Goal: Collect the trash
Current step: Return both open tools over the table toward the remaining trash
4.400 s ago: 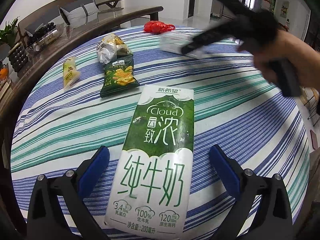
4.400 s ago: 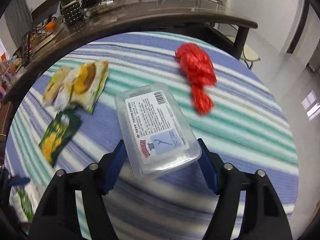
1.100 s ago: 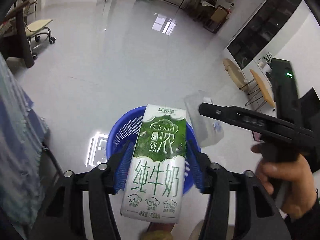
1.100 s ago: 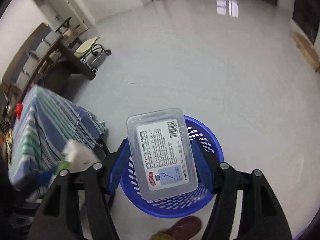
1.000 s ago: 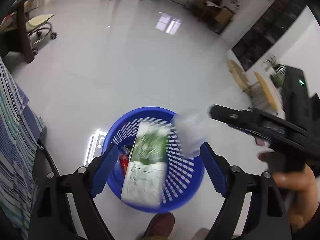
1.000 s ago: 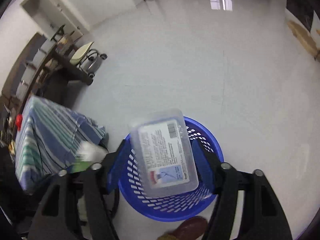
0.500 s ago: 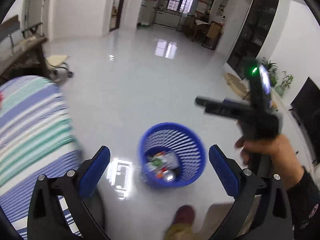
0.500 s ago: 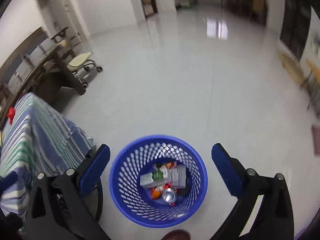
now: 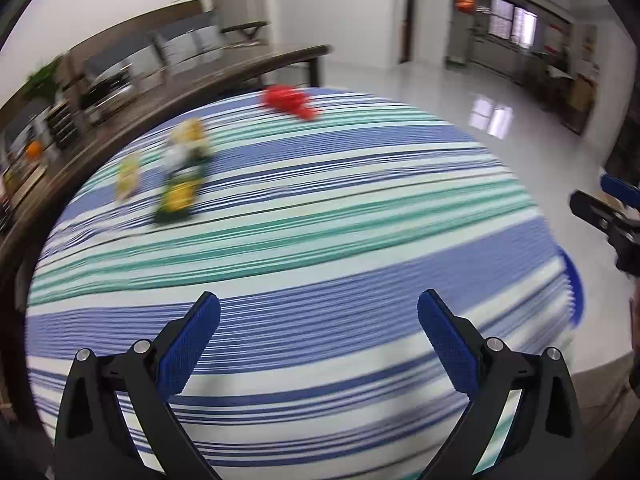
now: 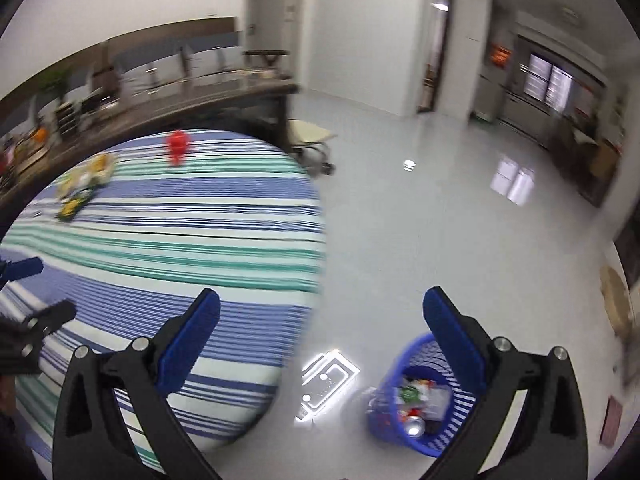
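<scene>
The left gripper (image 9: 318, 334), its ribbed blue pads (image 9: 191, 350) spread wide and empty, hangs over a round table (image 9: 304, 248) draped in a blue, teal and white striped cloth, where the remaining trash lies blurred toward 10 to 12 o'clock: a dark green snack bag (image 9: 178, 200), a pale yellow wrapper (image 9: 127, 178), a crumpled silvery packet (image 9: 185, 145) and a bunched red plastic bag (image 9: 289, 101). The right gripper (image 10: 320, 328) is likewise released with nothing between its pads, above glossy grey floor; at its 5 o'clock stands a round blue perforated plastic basket (image 10: 382, 420) holding a can and cartons.
</scene>
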`<state>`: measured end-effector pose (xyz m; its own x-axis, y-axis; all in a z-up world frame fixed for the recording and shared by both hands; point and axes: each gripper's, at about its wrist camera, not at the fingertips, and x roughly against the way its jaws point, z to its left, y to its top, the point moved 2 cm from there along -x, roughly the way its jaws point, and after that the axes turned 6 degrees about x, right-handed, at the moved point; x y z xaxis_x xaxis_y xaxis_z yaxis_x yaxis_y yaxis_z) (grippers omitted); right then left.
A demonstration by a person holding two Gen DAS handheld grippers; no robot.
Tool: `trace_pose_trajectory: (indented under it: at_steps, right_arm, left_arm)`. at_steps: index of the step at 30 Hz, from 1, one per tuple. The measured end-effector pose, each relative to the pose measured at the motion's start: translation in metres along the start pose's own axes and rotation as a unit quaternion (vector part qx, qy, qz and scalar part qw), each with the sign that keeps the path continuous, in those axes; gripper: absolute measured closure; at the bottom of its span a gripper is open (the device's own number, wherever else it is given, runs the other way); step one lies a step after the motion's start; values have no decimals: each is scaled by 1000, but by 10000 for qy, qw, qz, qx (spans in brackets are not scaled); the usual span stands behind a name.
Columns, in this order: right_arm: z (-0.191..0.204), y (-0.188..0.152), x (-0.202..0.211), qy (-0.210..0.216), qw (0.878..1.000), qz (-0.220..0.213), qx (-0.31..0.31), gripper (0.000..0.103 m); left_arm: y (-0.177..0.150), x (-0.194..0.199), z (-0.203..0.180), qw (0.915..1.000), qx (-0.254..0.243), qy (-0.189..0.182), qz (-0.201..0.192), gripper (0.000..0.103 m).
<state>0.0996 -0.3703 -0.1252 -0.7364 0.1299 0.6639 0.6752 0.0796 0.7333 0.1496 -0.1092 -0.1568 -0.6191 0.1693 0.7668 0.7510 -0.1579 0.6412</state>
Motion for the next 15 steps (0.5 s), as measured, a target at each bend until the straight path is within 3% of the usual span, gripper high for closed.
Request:
trace_pose_trajectory:
  at_steps: [3,7,11,15]
  right_arm:
    - [44,14,-9,245,9996,47,144,5]
    - [98,32,-24,440,9975,200,507,5]
    - [139,38,-39,310,9935,342,1040,5]
    - [156,45,-48,186,9911,382,1260,5]
  left_arm:
    - [1,-3,36,9996,180,211,65,5]
    - [2,-10,68,9991,324,181,197,5]
    - [-3,-20,78,9984,407,224,320,5]
    - [-7,-29,81,9982,394,208,408,5]
